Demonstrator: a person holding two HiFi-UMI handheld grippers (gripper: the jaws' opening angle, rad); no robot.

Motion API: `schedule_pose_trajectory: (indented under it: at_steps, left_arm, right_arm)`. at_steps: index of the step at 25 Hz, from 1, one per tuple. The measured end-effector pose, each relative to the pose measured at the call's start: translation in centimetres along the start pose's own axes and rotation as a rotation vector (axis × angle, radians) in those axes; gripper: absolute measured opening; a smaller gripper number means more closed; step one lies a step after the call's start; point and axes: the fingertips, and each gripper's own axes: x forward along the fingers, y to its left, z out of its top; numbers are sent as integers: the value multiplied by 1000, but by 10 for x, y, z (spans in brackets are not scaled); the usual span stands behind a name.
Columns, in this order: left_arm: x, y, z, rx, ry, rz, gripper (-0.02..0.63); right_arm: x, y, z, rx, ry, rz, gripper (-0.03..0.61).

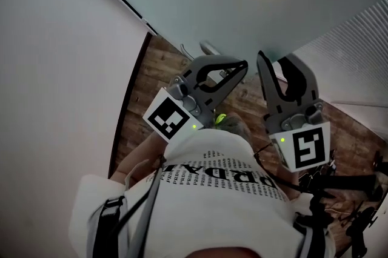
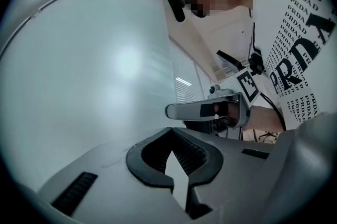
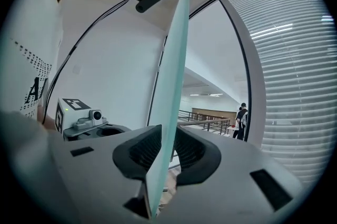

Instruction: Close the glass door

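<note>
Two grippers are up at the pane, and only one has hold of it. Nearest, the right gripper (image 3: 167,154) has its fingers (image 3: 138,153) drawn in on the free edge of the glass door (image 3: 176,60): the pane runs edge-on straight up between the pads, with one pad on each face. The left gripper (image 2: 176,162) sits just to the left of it. Its tips are brought together with nothing between them, and the frosted face of the door fills the space to the left of its fingers.

Beyond the right gripper's fingers the door frame (image 3: 247,91) stands well apart from the held edge. Through that gap a railing (image 3: 205,122) shows, and a person (image 3: 242,120) far off, with slatted blinds (image 3: 295,60) to the right of the frame. So the door stands open.

By this reading, the step in hand is the swing itself, with the grip on the edge already made. The next move calls for carrying that edge sideways toward the frame with the fingers square to the pane. The fingers should let go before the gap closes on them, and the empty left gripper could push the face for the last stretch.
</note>
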Motion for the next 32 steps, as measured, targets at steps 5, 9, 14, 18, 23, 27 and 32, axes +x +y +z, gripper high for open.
schedule_pose_trajectory:
  at_steps: [5, 9, 14, 18, 23, 27, 32]
  left_arm:
    - [5, 1, -1, -15, -22, -49, -2]
    - [-3, 6, -6, 29, -28, -65, -2]
    - [-15, 17, -13, 57, -18, 38, -2]
    - [-11, 27, -5, 86, -40, 103, -2]
    - [0, 33, 0, 102, -57, 100, -2]
    - [7, 31, 1, 91, -61, 55, 0]
    - [19, 34, 0, 90, -69, 3, 0]
  right_arm:
    - [-5, -4, 0, -1, -11, -52, 61]
    - [-2, 10, 3, -52, -19, -65, 61]
    - [8, 27, 2, -73, -25, 30, 61]
    - [12, 22, 4, -96, -21, 69, 60]
    - [11, 9, 6, -103, -29, 53, 61]
    - [7, 5, 5, -82, -17, 45, 61]
    - [8, -8, 1, -45, -9, 6, 61]
